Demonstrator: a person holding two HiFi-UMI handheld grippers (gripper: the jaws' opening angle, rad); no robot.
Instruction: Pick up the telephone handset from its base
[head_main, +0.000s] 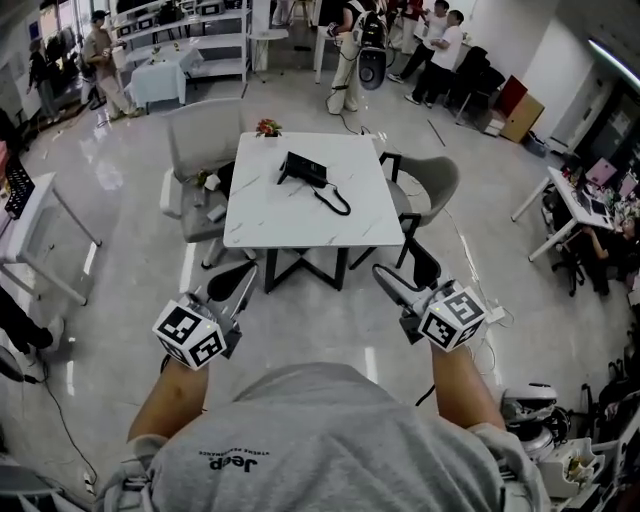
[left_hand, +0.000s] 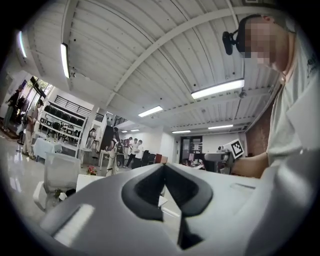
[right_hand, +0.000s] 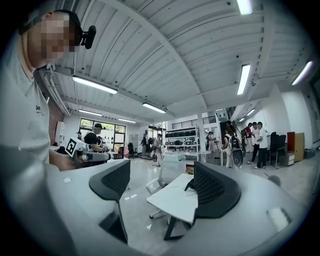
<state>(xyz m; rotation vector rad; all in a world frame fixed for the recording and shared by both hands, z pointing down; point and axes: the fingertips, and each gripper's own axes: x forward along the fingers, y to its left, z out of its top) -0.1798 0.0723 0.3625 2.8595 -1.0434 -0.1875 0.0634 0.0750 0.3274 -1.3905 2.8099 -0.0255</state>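
A black telephone (head_main: 303, 168) with its handset resting on the base sits on the white marble table (head_main: 260, 215). Its cord (head_main: 335, 200) trails toward the table's near edge. Both grippers hang over the floor, well short of the table. My left gripper (head_main: 235, 278) is shut, its pads meeting with nothing between them (left_hand: 164, 167). My right gripper (head_main: 405, 275) is open and empty (right_hand: 162, 180). In the right gripper view the table (right_hand: 172, 197) lies ahead, and a bit of the telephone (right_hand: 189, 186) shows beside the right pad. The left gripper's jaws hide the telephone in its own view.
Grey chairs stand at the table's left (head_main: 205, 135) and right (head_main: 430, 180). A small flower pot (head_main: 267, 127) sits at the table's far edge. A white desk (head_main: 30, 230) stands to the left and a cluttered desk (head_main: 575, 200) to the right. Several people stand at the back.
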